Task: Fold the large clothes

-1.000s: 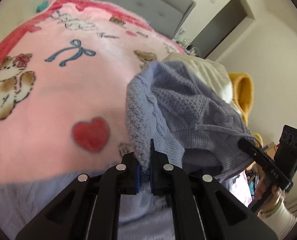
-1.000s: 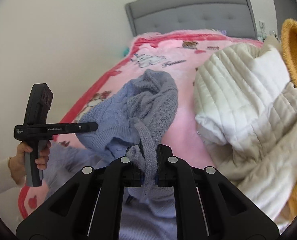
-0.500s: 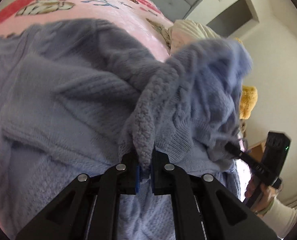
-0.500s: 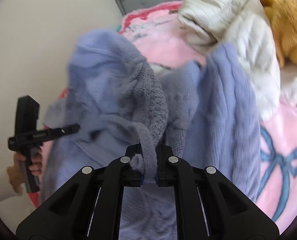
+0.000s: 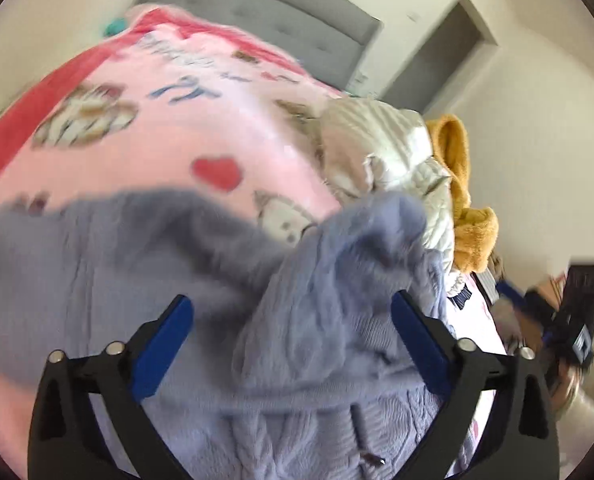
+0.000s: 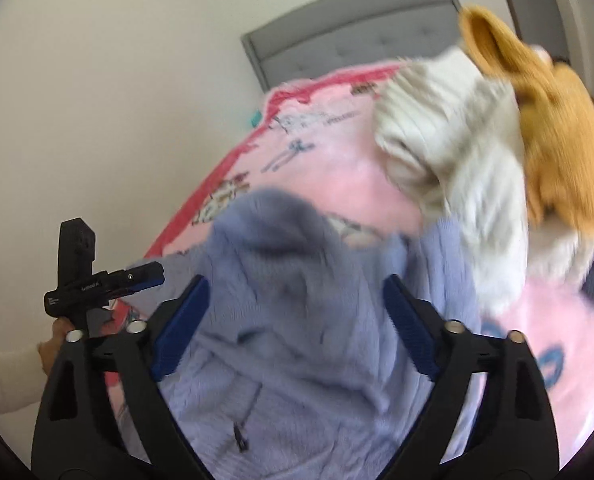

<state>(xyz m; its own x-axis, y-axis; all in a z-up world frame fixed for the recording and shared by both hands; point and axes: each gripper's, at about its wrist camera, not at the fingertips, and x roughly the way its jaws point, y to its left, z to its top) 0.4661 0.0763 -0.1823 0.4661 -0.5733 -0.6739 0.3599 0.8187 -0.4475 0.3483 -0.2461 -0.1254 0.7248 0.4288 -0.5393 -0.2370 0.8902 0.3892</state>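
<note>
Lying bunched on pink printed fleece blanket [image 5: 169,152]: lavender cable-knit sweater [image 5: 317,320], directly ahead of and below both grippers. Left gripper [image 5: 293,320] and right gripper [image 6: 295,304] jaws just opened, spread wide, nothing pinched. Long axis not determinable; neither hand clearly nearer.

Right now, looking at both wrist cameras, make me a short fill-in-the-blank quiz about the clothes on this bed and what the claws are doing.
1. Both the left claw and the right claw are ____, with their blue pads clear of the cloth.
2. The knit sweater lying below both claws is ____ in colour.
3. The sweater lies on a blanket that is mostly ____.
4. The white quilted garment lies next to a fuzzy garment coloured ____.

Missing words: open; lavender blue; pink; mustard yellow
</note>
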